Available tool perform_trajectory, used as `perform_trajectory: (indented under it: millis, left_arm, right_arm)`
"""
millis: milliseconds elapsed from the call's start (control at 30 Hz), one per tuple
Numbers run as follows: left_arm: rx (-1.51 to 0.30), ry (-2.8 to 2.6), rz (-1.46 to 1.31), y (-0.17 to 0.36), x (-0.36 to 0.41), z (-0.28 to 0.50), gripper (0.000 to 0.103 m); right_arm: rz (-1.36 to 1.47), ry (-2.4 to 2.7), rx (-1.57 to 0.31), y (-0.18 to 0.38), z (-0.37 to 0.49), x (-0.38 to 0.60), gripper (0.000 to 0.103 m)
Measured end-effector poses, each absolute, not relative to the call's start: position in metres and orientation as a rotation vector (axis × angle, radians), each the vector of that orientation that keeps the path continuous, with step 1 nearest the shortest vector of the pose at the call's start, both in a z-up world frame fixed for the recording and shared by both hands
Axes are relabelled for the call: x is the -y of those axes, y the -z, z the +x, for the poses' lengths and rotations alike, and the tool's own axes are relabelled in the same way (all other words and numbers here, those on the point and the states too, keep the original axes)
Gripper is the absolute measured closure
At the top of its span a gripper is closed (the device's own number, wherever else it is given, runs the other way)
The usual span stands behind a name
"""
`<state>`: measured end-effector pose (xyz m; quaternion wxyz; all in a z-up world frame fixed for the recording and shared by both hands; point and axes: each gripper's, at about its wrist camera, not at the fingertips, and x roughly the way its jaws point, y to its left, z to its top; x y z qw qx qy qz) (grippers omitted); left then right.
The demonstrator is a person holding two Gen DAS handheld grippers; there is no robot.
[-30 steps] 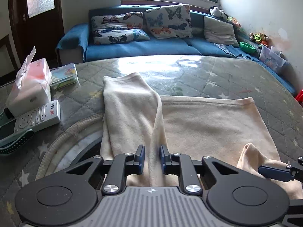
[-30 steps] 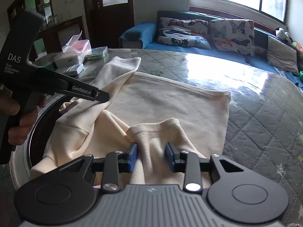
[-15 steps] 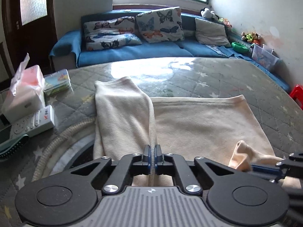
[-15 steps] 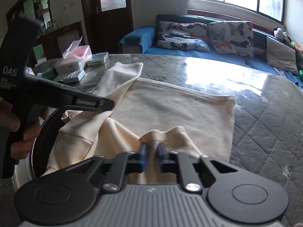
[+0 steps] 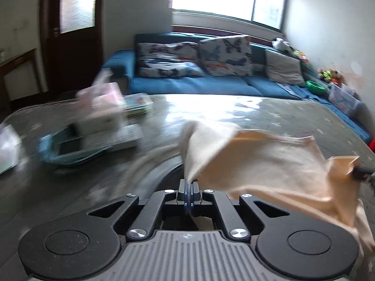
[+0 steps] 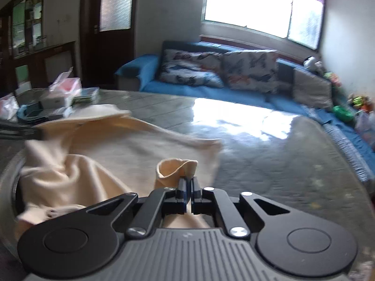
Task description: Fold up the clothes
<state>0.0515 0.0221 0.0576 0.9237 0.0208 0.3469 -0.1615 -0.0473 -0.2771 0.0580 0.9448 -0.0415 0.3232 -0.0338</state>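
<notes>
So the cream-coloured knit garment [image 5: 269, 161] is spread over the grey quilted star-print table cover [image 6: 281, 164], in front of the blue fabric sofa [image 5: 199, 86]. The left gripper [image 5: 188, 187] has its jaws pressed together on a fold of that garment, which rises in a peak from the pinch. The right gripper [image 6: 188, 186] is clamped on a rolled cuff-like edge, lifted off the cover. Left of the garment there's a blurry white tissue box [image 5: 100, 114] on the same cover.
</notes>
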Motion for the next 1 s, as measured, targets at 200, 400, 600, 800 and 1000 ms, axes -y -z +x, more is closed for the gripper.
perform_trajectory:
  millis: [200,400,600,800,1000]
  left_arm:
    - [-0.744,0.221,0.009,-0.056,-0.092,-0.004,0.101]
    - [-0.785,0.160,0.006,-0.056,-0.133,-0.062,0.100]
    - [-0.779,0.166,0.012,-0.069,-0.142,-0.081,0.097]
    - [-0.754,0.384,0.076,-0.085,-0.118,-0.112,0.094]
    - [-0.762,0.598,0.202,-0.074,-0.067,-0.143,0.069]
  right_arm:
    - [-0.074,0.229,-0.649,-0.062,-0.070,0.322,0.100]
    - [-0.022,0.293,-0.712,-0.061,-0.085,0.353,0.099]
    - [-0.079,0.116,-0.717,-0.074,-0.106,0.312,0.092]
    - [-0.148,-0.209,-0.738,-0.089,-0.133,0.248,0.087]
    - [-0.281,-0.491,-0.773,-0.083,-0.161,0.169,0.085]
